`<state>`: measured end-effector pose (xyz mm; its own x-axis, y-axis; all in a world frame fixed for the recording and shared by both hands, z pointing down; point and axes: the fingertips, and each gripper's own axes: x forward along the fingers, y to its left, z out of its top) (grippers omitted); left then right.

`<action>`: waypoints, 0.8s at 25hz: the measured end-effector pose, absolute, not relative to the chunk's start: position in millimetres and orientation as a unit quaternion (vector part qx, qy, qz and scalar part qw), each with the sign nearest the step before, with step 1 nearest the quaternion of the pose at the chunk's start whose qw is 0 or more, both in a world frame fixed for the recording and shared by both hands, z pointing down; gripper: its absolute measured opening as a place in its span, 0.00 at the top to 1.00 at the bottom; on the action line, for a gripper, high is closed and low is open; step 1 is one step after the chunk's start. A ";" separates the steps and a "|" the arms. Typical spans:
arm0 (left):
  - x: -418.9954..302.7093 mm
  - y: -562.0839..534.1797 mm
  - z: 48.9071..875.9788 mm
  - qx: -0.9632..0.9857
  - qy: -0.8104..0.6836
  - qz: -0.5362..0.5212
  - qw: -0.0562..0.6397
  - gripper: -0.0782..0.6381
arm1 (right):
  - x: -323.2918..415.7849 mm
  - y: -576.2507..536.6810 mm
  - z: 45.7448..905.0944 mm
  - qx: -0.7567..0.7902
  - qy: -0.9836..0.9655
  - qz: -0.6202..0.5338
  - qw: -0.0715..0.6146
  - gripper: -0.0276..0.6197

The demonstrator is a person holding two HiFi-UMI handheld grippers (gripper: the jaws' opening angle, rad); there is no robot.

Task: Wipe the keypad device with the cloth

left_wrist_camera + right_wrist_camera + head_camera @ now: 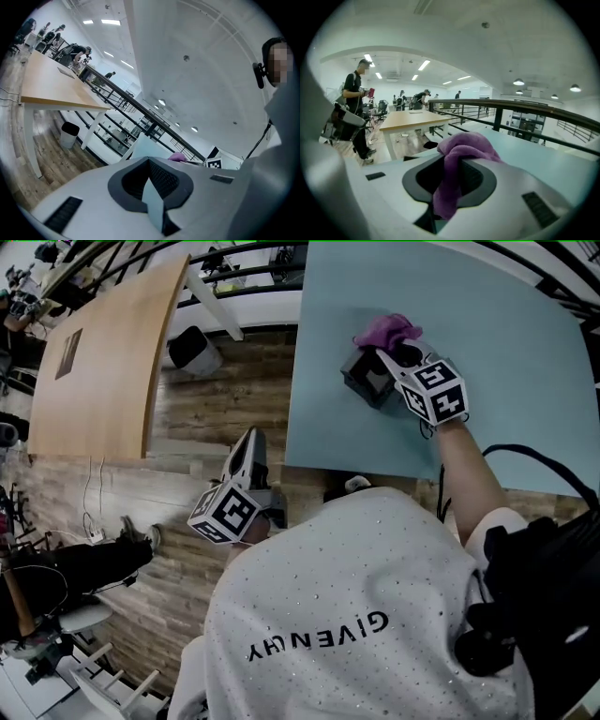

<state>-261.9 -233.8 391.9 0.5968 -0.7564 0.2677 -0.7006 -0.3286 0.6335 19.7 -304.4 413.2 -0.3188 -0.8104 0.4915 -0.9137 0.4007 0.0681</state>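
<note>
Right tool (394, 360) with purple cloth (384, 331); "GIVENCHY" shirt (347, 577).

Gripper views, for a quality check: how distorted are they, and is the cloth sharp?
Both gripper views: strong fisheye, black corners. Right gripper view: railing bowed, cloth sharp, evenly lit. Head view: table edges curved, no glare.
</note>
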 end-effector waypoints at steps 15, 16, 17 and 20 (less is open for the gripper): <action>-287.1 -227.1 417.0 0.808 -0.453 -0.043 0.374 0.89 | -10.5 -282.8 402.2 0.522 -0.834 0.148 0.103 0.85; -287.2 -228.2 417.0 0.809 -0.453 -0.045 0.371 0.89 | -19.8 -277.2 404.2 0.513 -0.839 0.143 0.107 0.85; -287.1 -228.7 417.5 0.811 -0.452 -0.046 0.369 0.89 | -26.5 -272.4 406.2 0.509 -0.842 0.140 0.112 0.85; -286.7 -226.2 418.6 0.812 -0.445 -0.051 0.374 0.89 | -40.8 -259.9 407.8 0.500 -0.846 0.146 0.112 0.85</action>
<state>-286.7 -226.2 418.6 0.5987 -0.7611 0.2494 -0.6845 -0.3245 0.6529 -40.8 -259.9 407.8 -0.4749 -0.8135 0.3356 -0.8789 0.4576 -0.1344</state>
